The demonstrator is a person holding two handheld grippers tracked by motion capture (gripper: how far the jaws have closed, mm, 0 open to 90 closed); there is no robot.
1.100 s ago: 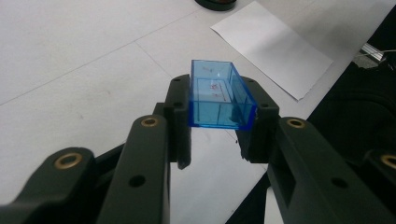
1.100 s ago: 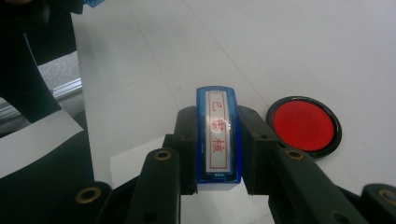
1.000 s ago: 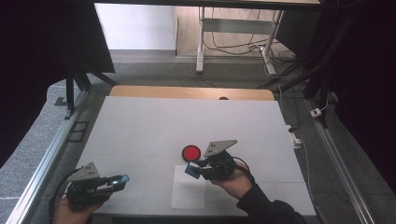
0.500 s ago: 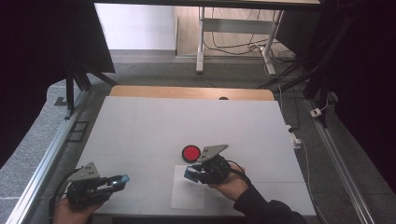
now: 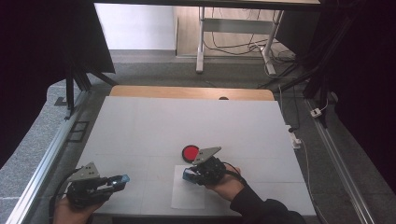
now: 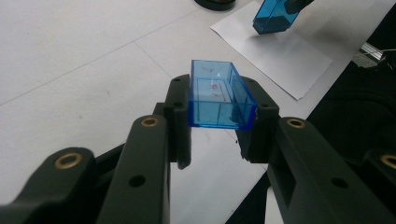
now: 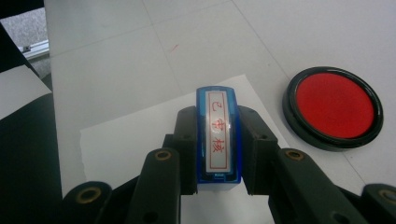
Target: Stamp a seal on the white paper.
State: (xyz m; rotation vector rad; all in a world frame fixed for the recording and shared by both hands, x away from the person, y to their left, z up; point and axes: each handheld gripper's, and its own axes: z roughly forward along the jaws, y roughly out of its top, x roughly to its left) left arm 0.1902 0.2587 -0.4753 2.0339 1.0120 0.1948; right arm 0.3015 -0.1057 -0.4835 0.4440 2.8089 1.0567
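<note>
My right gripper (image 5: 192, 176) has slid down and left over the last second: it was beside the red ink pad (image 5: 190, 152) mid-frame, now it sits over the top edge of the paper sheet (image 5: 188, 195) at lower centre of the high view. Its jaws are closed on the blue stamp (image 7: 218, 135), squeezing its two long sides; in the right gripper view the face with red characters in a red border looks up at the camera, the paper lies just beyond it and the pad is at right of frame. I read that as inking done and stamping next, but I can't tell whether the stamp touches the paper yet. My left gripper (image 5: 114, 181) hasn't moved, lower left of the high view, well apart from the paper. Its jaws are clamped on the clear blue cap (image 6: 220, 95), open side toward the camera, held off the white table (image 5: 187, 121). The cap goes back on after the press, I'd guess.
</note>
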